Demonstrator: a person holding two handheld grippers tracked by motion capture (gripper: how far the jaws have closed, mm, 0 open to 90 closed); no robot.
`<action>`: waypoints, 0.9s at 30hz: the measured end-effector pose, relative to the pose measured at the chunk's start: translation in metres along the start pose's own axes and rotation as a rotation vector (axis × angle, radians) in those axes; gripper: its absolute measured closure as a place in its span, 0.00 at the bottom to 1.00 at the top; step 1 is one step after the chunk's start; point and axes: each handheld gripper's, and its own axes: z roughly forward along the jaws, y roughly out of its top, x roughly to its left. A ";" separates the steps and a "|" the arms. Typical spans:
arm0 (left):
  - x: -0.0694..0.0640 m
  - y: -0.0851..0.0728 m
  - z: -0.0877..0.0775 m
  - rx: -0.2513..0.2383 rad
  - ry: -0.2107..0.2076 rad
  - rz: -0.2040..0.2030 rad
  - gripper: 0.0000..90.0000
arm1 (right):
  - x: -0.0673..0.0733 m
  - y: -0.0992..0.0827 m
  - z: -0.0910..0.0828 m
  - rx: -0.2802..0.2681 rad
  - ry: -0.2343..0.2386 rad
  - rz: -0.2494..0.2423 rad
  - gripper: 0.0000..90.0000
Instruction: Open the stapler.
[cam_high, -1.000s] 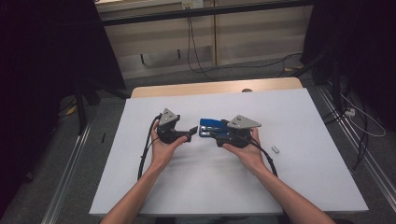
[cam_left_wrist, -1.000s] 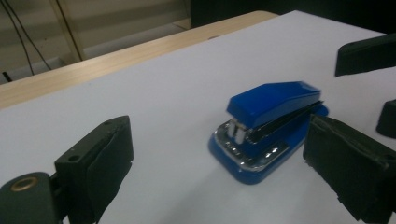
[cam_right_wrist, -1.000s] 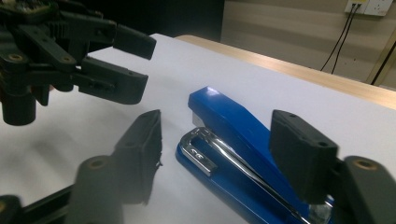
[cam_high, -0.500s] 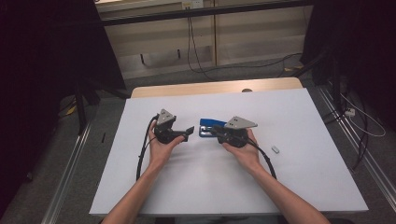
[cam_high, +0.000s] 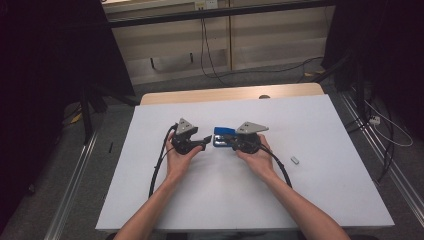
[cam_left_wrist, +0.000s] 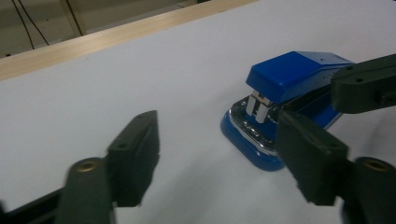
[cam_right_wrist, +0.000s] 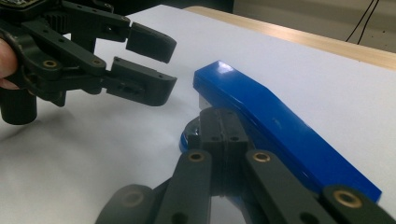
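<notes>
Blue stapler (cam_high: 223, 137) sits mid-table on the white sheet (cam_high: 320, 190). Right gripper (cam_high: 232, 143) has its jaws pressed together low against the stapler's near side, probably to brace it. Left gripper (cam_high: 206, 142), jaws just been closing, nothing between them, waits just beside the stapler's front end, likely lining up for a pinch.

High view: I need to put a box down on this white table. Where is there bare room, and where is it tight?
Bare: the strip of table between the wooden far edge and the stapler, and the left side beyond the left gripper. The near right is free too, short of the small grey piece. Crowded: the middle, with both grippers at the stapler; the right gripper is shut beside it.
</notes>
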 end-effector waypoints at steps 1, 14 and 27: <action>0.000 0.000 0.000 0.000 -0.017 -0.002 0.48 | 0.000 0.000 0.001 0.003 0.002 -0.002 1.00; -0.005 0.006 0.010 0.023 -0.084 0.010 1.00 | 0.003 0.002 0.015 0.087 0.017 -0.040 1.00; -0.003 0.006 0.025 0.056 -0.079 -0.003 1.00 | 0.007 0.006 0.026 0.130 0.000 -0.070 1.00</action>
